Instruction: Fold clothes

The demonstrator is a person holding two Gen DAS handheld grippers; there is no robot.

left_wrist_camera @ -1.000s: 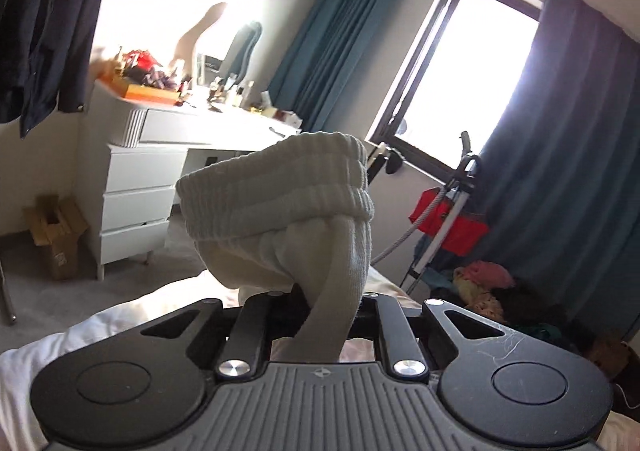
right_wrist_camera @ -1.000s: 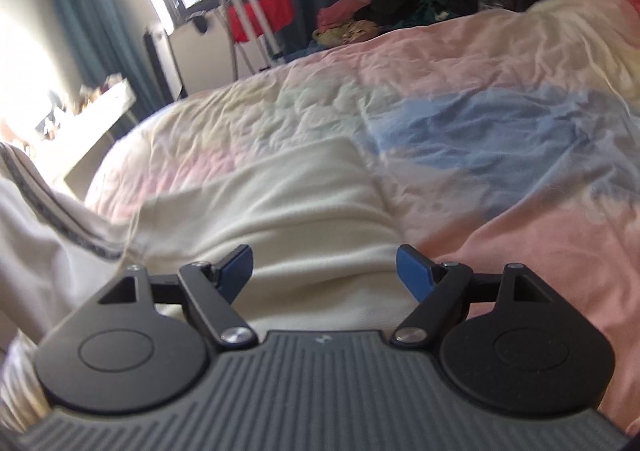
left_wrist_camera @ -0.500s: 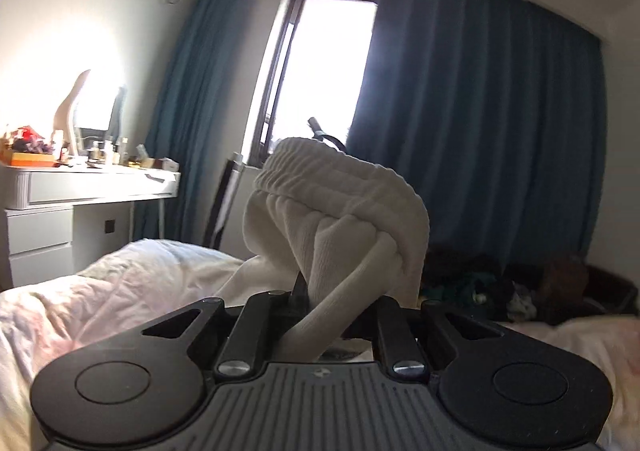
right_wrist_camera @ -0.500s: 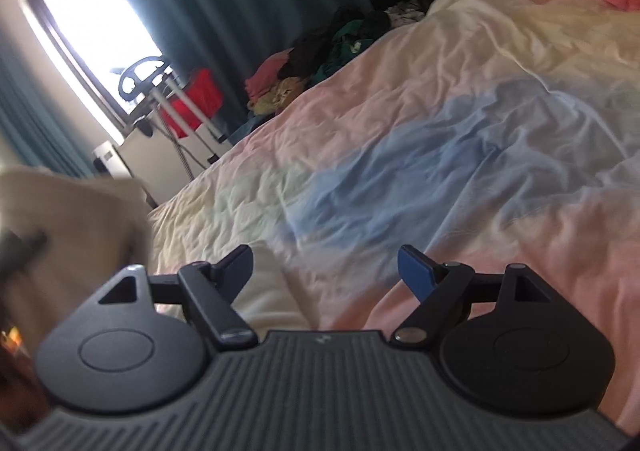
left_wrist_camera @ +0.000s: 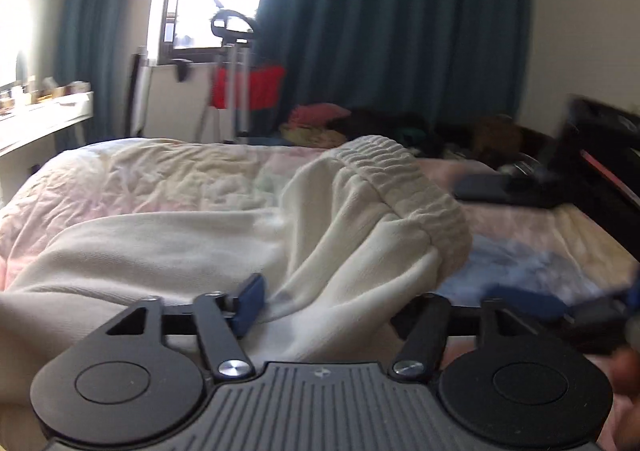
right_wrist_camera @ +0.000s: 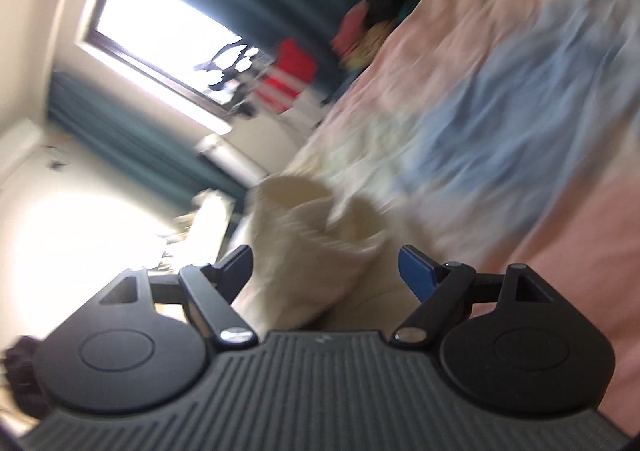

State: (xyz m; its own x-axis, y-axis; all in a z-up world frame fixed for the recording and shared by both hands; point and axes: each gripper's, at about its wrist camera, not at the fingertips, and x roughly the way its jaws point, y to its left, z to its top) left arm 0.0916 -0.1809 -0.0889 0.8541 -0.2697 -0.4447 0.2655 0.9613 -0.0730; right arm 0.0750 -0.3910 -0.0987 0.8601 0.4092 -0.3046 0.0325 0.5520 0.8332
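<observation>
A cream-white garment with a ribbed elastic waistband (left_wrist_camera: 404,187) lies folded over on the pastel bedspread (left_wrist_camera: 160,171). My left gripper (left_wrist_camera: 336,303) is open just above it; the cloth lies loose between the jaws and hides the right fingertip. In the blurred, tilted right wrist view the same cream garment (right_wrist_camera: 316,247) bunches up in front of my right gripper (right_wrist_camera: 326,267), which is open and empty, fingers on either side of the cloth.
Beyond the bed's far edge lie a pile of clothes (left_wrist_camera: 320,123), a drying rack with a red bag (left_wrist_camera: 248,87), dark blue curtains and a window. A white desk (left_wrist_camera: 44,119) stands at left. Dark flat items (left_wrist_camera: 496,191) lie on the bed's right side.
My left gripper has come down to the bed, opened and let go of the waistband, which now rests on the garment. My right gripper has swung and tilted, still open.
</observation>
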